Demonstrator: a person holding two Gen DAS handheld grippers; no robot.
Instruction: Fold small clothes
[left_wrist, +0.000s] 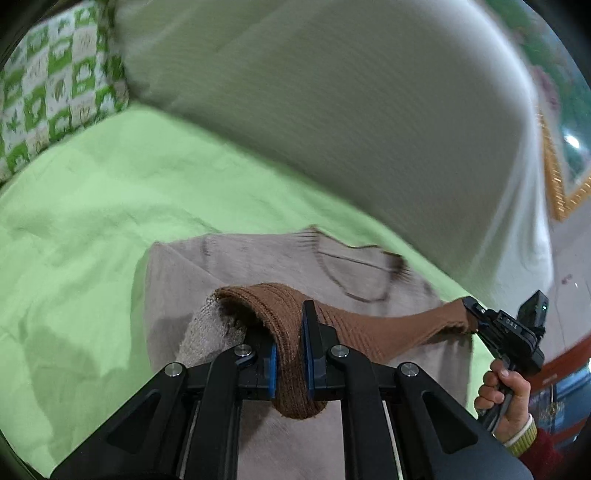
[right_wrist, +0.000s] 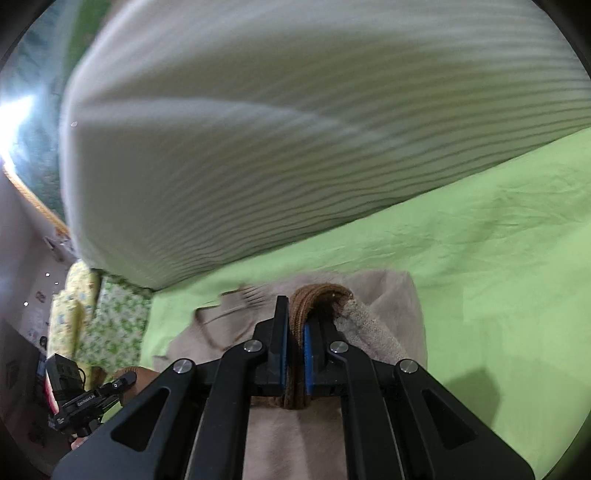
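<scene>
Two grippers (left_wrist: 289, 345) (right_wrist: 294, 349), one sweater (left_wrist: 258, 258)

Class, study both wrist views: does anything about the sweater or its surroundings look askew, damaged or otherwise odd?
Nothing looks damaged. The beige sweater lies on the green sheet, its brown hem lifted and stretched between the left gripper and right gripper, as a fold would need.

A big ribbed pale cushion (left_wrist: 332, 122) at twelve o'clock is smeared with motion blur in both my wrist views, and the frame crops its top. My left gripper (left_wrist: 289, 343) hides part of the brown hem (left_wrist: 280, 314). The sweater's (left_wrist: 258, 258) lower body is cut off at six o'clock.
</scene>
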